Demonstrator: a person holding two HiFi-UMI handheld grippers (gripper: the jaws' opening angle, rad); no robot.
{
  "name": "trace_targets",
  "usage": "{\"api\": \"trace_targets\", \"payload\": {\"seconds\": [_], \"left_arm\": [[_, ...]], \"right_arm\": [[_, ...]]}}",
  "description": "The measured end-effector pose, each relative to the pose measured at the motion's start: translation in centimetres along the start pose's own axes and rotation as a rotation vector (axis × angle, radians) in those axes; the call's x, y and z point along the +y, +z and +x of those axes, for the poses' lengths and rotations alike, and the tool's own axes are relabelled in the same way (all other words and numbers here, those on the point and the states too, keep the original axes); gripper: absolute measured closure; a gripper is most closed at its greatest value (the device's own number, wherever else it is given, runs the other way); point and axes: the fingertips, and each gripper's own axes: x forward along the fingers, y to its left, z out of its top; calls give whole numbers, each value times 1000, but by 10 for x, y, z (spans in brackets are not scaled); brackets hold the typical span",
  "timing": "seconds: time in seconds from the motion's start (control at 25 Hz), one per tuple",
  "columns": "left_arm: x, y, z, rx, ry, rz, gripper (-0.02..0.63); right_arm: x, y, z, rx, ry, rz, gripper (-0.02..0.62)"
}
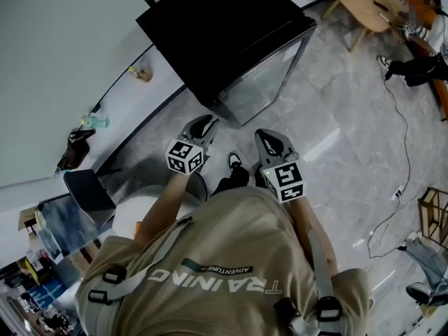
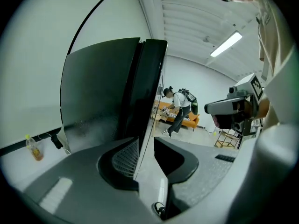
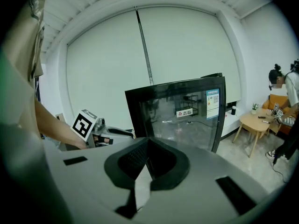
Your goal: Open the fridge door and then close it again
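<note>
One fridge (image 1: 224, 33), two grippers (image 1: 201, 127) (image 1: 269, 141), one table (image 1: 364, 2).

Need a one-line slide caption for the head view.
Person faces the black fridge, left gripper and right gripper held just short of its glass door.

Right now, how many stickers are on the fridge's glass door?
2. A small red-and-white label sits near the middle of the fridge door; a taller blue-and-white sheet is at its upper right. The right tool covers its lower edge, so more may be hidden.

Marble floor (image 1: 336, 117), round wooden table (image 1: 360, 4)
</note>
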Motion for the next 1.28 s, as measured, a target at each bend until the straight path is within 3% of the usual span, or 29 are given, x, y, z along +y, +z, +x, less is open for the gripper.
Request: {"api": "trace_targets", "payload": {"seconds": [0.36,0.76,1.04,1.28], "left_arm": [[6,0,15,30,36,17,522],[10,-4,18,6,86,-113,545],[9,-4,17,58,57,0,560],[8,-4,16,67,55,-69,560]], "right_arm": [[-5,1,-13,-44,-27,3,595],[-4,1,-14,-30,1,-15,595],[4,1,-13,-18,39,-31,595],[4,-9,-20,6,45,-6,595]]}}
